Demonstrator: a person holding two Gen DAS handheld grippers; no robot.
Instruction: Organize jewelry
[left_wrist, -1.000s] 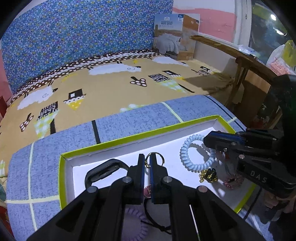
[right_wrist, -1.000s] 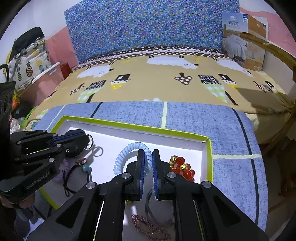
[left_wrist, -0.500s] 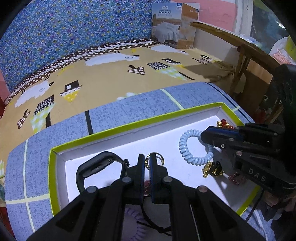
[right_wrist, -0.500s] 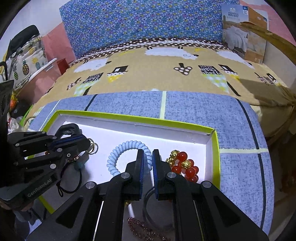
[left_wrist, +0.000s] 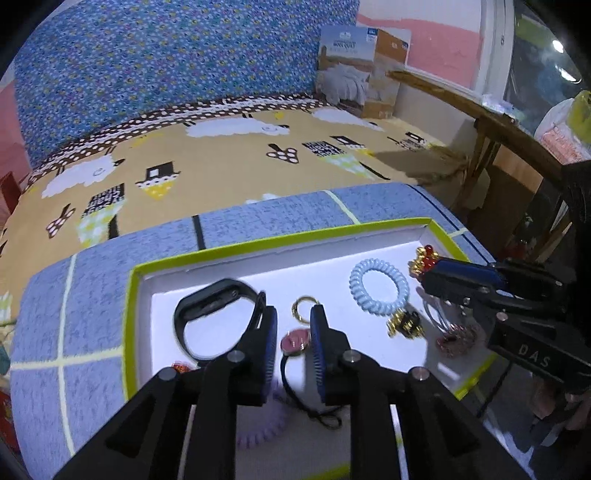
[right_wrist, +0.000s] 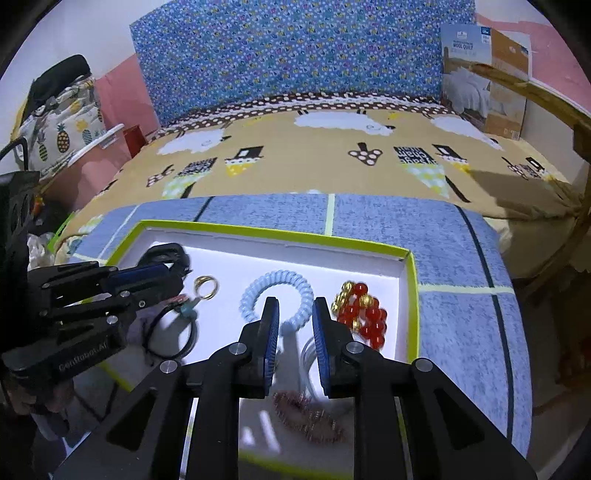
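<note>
Much of the near end of the shallow white box with a lime-green rim is hidden under the black arms of both grippers. Beneath the left gripper a lilac coil hair tie shows only in part, and a small red thing by the left finger is too cut off to name. Below the right gripper a pinkish-brown chain is blurred, and a clear ring beside its right finger is hard to make out.

Both grippers' jaws have just been opening and stand apart, pressing on nothing. Between the left fingers lie a pink round charm on a black cord and, just ahead, a gold ring; a black watch band lies ahead-left. A pale blue coil hair tie lies just ahead of the right gripper, its loop reaching between the fingertips; red and gold beads sit ahead-right, near the box's right wall.

Bare white floor lies between the coil tie and the far wall. Around the box is a blue-grey cushion with pale lines.
</note>
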